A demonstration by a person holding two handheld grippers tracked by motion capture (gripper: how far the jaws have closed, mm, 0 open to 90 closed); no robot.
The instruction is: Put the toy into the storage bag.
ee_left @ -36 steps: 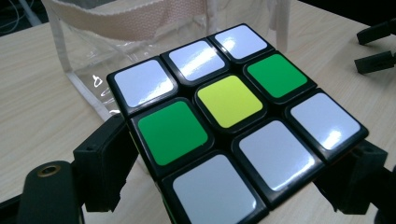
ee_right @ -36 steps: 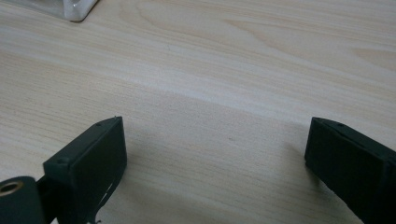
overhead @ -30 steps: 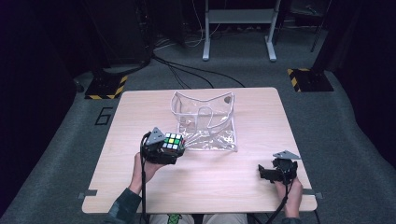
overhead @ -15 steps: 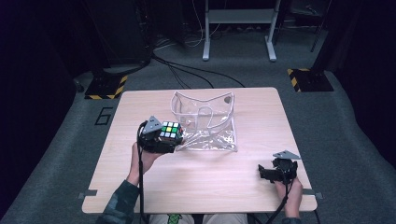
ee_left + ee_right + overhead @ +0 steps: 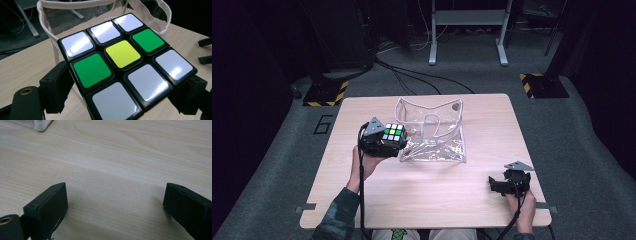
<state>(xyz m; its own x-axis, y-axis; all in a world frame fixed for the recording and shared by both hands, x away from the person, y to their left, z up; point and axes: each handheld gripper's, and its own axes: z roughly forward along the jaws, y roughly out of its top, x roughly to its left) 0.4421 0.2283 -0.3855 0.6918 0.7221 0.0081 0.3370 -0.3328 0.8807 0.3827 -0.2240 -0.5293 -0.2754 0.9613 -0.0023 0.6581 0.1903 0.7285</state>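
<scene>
- Left gripper (image 5: 384, 141): jaws clamped on opposite sides of the puzzle cube (image 5: 125, 67); cube held above the table (image 5: 412, 200), white-and-green face with yellow centre turned up.
- Clear bag (image 5: 432, 131): lies just beyond and to the right of the cube, its white-trimmed mouth open toward it. In the left gripper view the bag rim (image 5: 50, 32) stands directly behind the cube.
- Relation that matters: cube sits at the bag's left edge, not yet over the opening; judged next move is forward-right, then down.
- Right gripper (image 5: 507, 184): jaws spread wide, nothing between them, resting low near the table's right front, well apart from the bag.
- Left hand is clearly nearer.
</scene>
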